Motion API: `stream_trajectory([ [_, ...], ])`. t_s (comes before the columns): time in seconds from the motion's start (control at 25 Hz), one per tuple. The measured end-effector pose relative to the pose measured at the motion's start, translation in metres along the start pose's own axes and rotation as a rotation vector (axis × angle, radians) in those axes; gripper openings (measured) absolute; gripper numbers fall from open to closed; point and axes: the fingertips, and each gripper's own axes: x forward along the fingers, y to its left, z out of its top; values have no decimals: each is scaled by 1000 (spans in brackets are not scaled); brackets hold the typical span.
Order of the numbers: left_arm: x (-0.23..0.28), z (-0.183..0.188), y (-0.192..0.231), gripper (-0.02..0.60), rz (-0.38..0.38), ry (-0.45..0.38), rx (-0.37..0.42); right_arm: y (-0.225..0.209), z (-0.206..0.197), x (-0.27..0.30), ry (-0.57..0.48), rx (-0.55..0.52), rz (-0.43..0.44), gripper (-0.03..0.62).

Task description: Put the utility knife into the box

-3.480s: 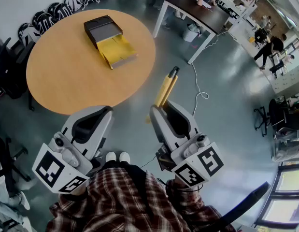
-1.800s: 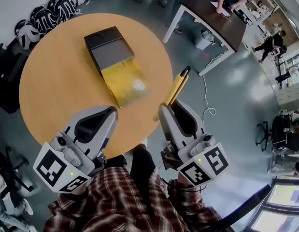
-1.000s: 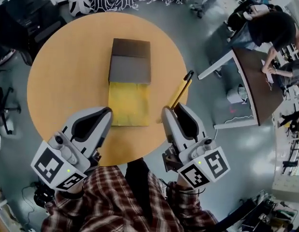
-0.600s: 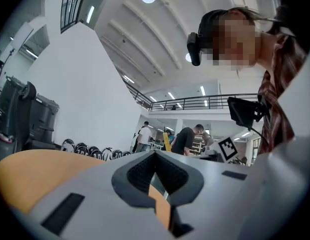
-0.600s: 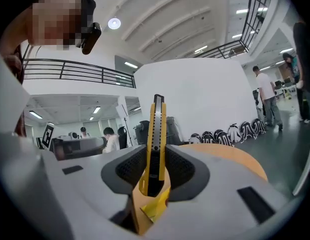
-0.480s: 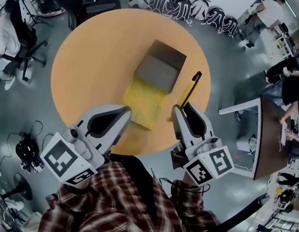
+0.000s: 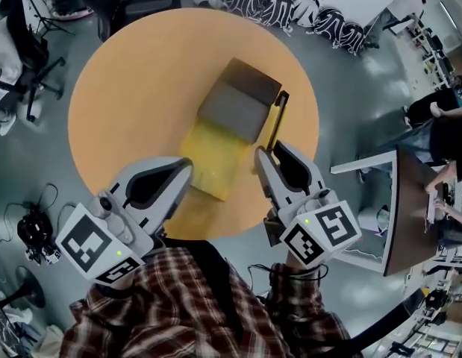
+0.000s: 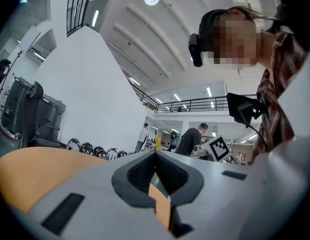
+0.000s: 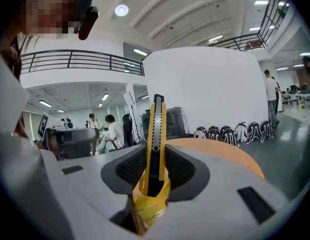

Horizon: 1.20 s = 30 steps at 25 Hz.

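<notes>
Right tongs (image 7: 262, 152): my jaws are pinching the utility knife near its lower end. In the right gripper view the dark pads (image 9: 176, 170) press on it from both sides.
Utility knife (image 7: 275, 120): yellow with a black strip along the middle, it stands straight out from the jaws. It is in the air above the table, not in the box. In the head view it runs along the right side of the box's dark part, and its far end is near that part's far corner. Whether it touches the box I cannot tell.
Box (image 7: 236, 104): it lies on the table in two parts, a dark grey part farther from me and a yellow part (image 7: 213, 157) nearer to me, joined end to end.
Left tongs (image 7: 184, 170): the jaws are pressed together with nothing between them. They hover just beside the near left corner of the yellow part.
Table (image 7: 126, 88): round, with an orange-brown top. The box is around its middle, a little to the right.
Marker cubes: one on each tongs, close to my body — left cube (image 7: 92, 245), right cube (image 7: 321, 234).
Shirt (image 7: 193, 304): red-brown checked, at the bottom of the head view.
Floor: grey. A row of black-and-white rounded things (image 7: 290, 10) — packs or helmets, I cannot tell — lies beyond the table. A dark desk (image 7: 410, 200) stands to the right, apart from the table.
</notes>
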Motion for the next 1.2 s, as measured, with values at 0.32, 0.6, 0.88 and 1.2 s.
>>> stream_trajectory([
  [0.32,-7,-8,26,11,60,-6,-28,-20,-55,53,250,-75,48,124],
  [0.6,-17,-18,50,11,135,1,-54,-37,-123,93,484,-129,109,124],
  [0.88,-39,-33,66,11,171,9,-96,-41,-198,124,672,-175,118,124],
  [1.2,-55,-45,76,11,194,8,-129,-47,-266,138,872,-214,122,124],
])
